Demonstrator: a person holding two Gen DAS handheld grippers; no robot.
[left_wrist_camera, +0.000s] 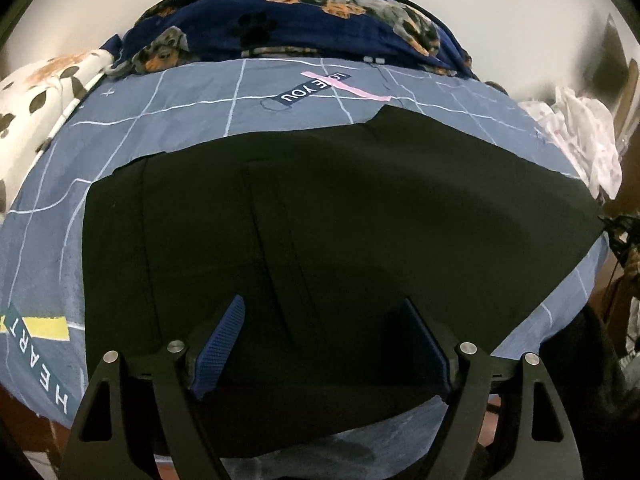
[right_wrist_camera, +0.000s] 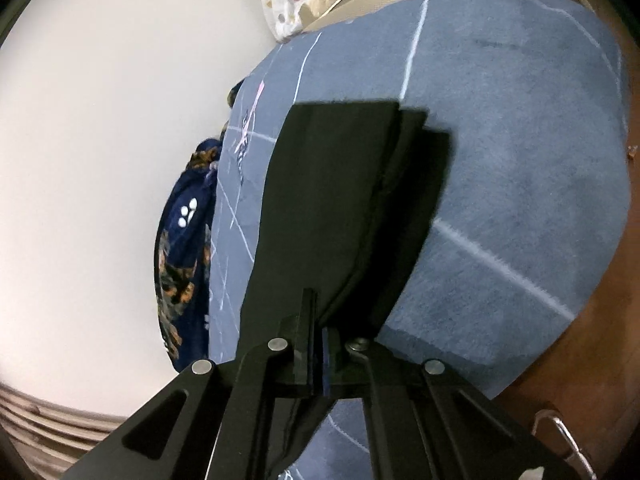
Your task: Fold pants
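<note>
Black pants [left_wrist_camera: 320,216] lie spread flat across a blue-grey bedsheet [left_wrist_camera: 168,108] with white grid lines. My left gripper [left_wrist_camera: 324,340] is open, its blue-padded fingers [left_wrist_camera: 224,344] apart just above the near part of the pants, holding nothing. In the right wrist view my right gripper [right_wrist_camera: 318,356] is shut on an edge of the pants [right_wrist_camera: 332,200], which rise from the fingers as a lifted, doubled panel over the bedsheet [right_wrist_camera: 520,168].
A navy dog-print blanket [left_wrist_camera: 304,20] is heaped at the bed's far side; it also shows in the right wrist view [right_wrist_camera: 180,248]. A white spotted cloth [left_wrist_camera: 36,92] lies far left and a pale crumpled cloth [left_wrist_camera: 580,140] at right. A plain wall stands behind.
</note>
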